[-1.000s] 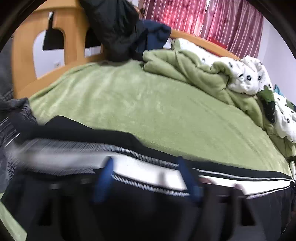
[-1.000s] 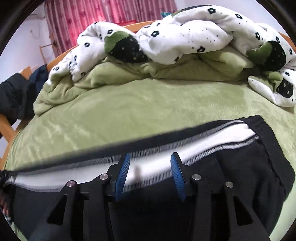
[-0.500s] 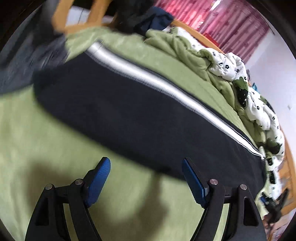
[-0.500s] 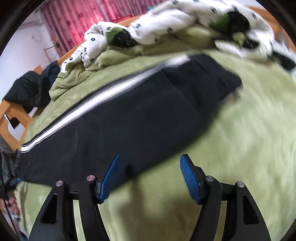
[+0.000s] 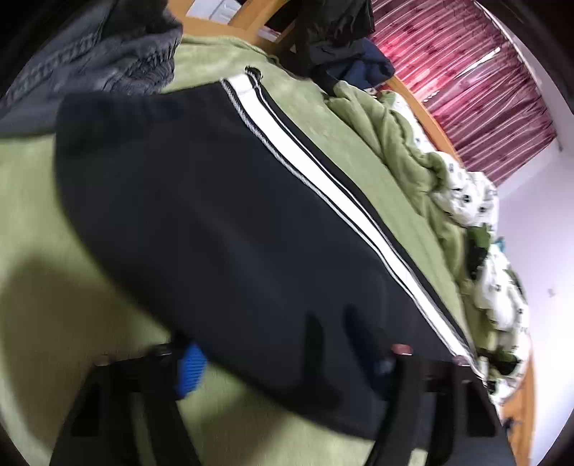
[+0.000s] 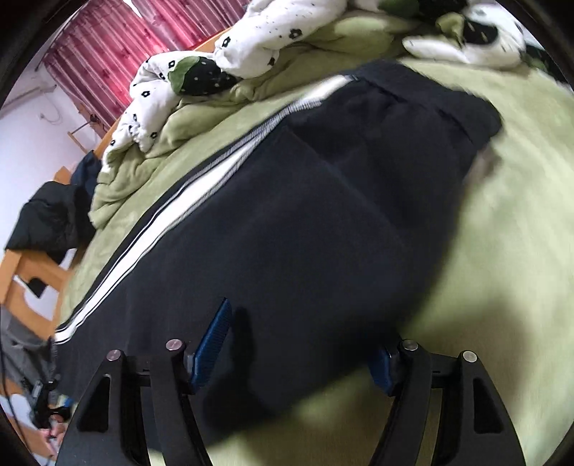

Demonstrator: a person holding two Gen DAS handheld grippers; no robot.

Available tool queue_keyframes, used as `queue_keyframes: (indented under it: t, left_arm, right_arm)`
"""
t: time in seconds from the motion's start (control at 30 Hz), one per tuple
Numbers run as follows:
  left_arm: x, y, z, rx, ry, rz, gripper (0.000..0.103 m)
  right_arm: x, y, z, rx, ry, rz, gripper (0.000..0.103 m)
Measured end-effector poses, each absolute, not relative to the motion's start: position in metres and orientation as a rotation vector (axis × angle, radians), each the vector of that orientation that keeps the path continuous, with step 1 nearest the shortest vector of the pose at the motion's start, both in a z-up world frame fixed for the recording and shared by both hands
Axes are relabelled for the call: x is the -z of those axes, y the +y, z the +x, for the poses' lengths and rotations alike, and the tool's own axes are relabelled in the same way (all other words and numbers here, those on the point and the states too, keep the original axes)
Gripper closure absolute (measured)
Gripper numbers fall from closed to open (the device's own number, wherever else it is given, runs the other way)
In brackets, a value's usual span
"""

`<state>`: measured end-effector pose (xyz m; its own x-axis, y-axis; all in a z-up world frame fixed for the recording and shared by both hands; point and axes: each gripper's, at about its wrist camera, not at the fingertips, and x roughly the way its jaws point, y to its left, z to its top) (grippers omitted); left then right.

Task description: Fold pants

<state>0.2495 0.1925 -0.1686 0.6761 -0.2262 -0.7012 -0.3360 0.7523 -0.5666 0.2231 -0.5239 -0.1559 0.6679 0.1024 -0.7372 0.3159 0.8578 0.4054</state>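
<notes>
Black pants (image 5: 222, 229) with a white side stripe (image 5: 323, 172) lie flat along the green bed, folded lengthwise. In the right wrist view the pants (image 6: 305, 222) show their waistband at the upper right. My left gripper (image 5: 287, 362) is open, over the near edge of the pants. My right gripper (image 6: 297, 344) is open, its fingers straddling the near edge of the pants, holding nothing.
A green blanket (image 5: 391, 132) and a white patterned duvet (image 6: 251, 43) are bunched along the far side of the bed. Grey clothing (image 5: 93, 64) lies at the left end. Dark clothes (image 5: 333, 25) hang on the wooden bed frame. Red curtains (image 5: 466, 71) behind.
Both grippers let go of the striped edge, opened wide and pulled back to the near side. The pants now lie flat on the bed.
</notes>
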Motion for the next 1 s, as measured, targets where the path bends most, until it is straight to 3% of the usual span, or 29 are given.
queue_keyframes:
  t: [0.1, 0.13, 0.2, 0.37, 0.63, 0.83, 1.0]
  left_arm:
    - [0.173, 0.191, 0.26, -0.138, 0.876, -0.704, 0.083]
    - [0.172, 0.191, 0.259, -0.128, 0.874, -0.705, 0.086]
    - [0.167, 0.192, 0.255, -0.117, 0.862, -0.706, 0.09]
    - [0.139, 0.187, 0.233, -0.088, 0.849, -0.669, 0.092]
    - [0.121, 0.153, 0.157, 0.028, 0.912, -0.579, 0.092]
    - [0.133, 0.13, 0.09, 0.117, 0.977, -0.543, 0.092]
    - [0.141, 0.121, 0.065, 0.111, 0.982, -0.472, 0.088]
  right_arm:
    - [0.157, -0.53, 0.242, 0.174, 0.828, 0.533, 0.069]
    - [0.156, -0.532, 0.244, 0.171, 0.811, 0.556, 0.076]
    - [0.154, -0.535, 0.239, 0.172, 0.787, 0.587, 0.08]
    - [0.14, -0.551, 0.209, 0.107, 0.76, 0.683, 0.083]
    - [0.105, -0.583, 0.11, 0.132, 0.758, 0.599, 0.085]
    - [0.113, -0.619, 0.018, 0.162, 0.788, 0.572, 0.085]
    - [0.137, -0.626, -0.011, 0.19, 0.817, 0.541, 0.081]
